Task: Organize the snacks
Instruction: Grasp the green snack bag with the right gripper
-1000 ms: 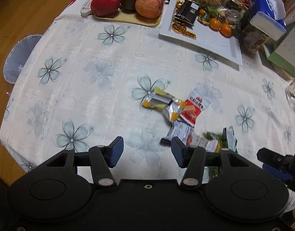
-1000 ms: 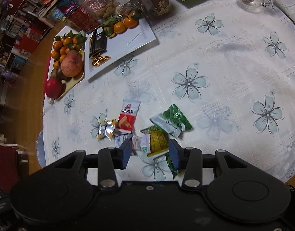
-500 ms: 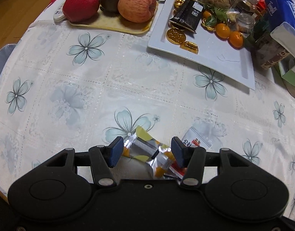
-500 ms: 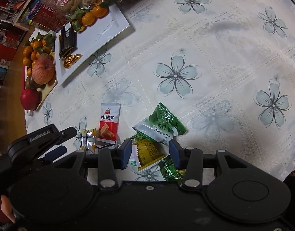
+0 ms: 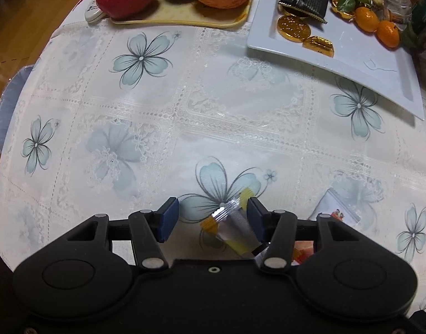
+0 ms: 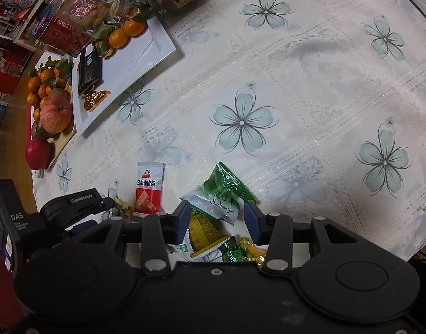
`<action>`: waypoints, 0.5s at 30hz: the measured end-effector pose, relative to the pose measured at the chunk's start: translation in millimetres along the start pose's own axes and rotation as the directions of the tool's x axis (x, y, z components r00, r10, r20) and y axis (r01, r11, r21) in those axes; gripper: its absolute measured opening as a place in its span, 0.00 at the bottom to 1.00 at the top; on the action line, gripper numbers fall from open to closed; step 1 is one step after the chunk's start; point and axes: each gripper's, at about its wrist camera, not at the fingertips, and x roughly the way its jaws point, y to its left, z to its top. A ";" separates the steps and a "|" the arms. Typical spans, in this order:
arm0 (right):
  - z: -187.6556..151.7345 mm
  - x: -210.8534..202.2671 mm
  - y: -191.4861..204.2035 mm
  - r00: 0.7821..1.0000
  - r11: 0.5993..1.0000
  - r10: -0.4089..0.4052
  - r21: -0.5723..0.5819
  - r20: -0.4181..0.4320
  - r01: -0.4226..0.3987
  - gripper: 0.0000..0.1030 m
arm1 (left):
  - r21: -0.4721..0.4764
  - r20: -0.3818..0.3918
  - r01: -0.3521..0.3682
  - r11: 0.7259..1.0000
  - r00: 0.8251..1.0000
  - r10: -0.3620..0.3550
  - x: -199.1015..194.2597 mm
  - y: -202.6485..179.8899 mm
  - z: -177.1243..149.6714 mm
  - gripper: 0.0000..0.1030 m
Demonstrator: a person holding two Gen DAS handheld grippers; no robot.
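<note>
My left gripper [image 5: 213, 217] is open, low over the tablecloth, with a silver and yellow snack packet [image 5: 235, 228] between its fingers, close to the right finger. A red and white packet [image 5: 332, 208] lies just to its right. My right gripper [image 6: 217, 218] is open around a green and white packet [image 6: 222, 197] and a yellow-green packet [image 6: 204, 233]. The red and white packet [image 6: 149, 189] lies to its left, and the left gripper's body [image 6: 73, 206] shows beyond it. A white rectangular plate [image 5: 352, 53] holds gold coins, a black bar and small oranges.
A yellow fruit tray [image 5: 185, 19] with apples stands at the far left of the plate. Jars and boxes [image 6: 101, 5] crowd the far edge behind the plate. A small green and yellow candy [image 6: 240, 250] lies under my right gripper. The table edge [image 5: 7, 128] curves at left.
My left gripper has moved forward and down until the silver and yellow packet sits between its fingers. My right gripper has moved forward over the green packets. Both stay open.
</note>
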 end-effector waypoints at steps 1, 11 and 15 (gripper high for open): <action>0.1 -0.1 -0.1 1.000 1.000 -0.003 0.000 0.001 0.003 0.45 | -0.002 -0.002 0.005 1.000 1.000 -0.005 0.0 2.4 -1.5 0.57; 0.7 5.0 -0.6 1.000 1.000 -0.017 0.018 -0.011 0.017 0.45 | -0.026 -0.087 0.001 1.000 0.996 -0.003 -0.6 32.4 -13.3 0.54; 0.2 6.0 1.0 1.000 0.999 -0.017 0.027 -0.010 0.018 0.45 | -0.053 -0.038 0.052 0.997 0.998 -0.054 -12.9 38.2 -7.1 0.52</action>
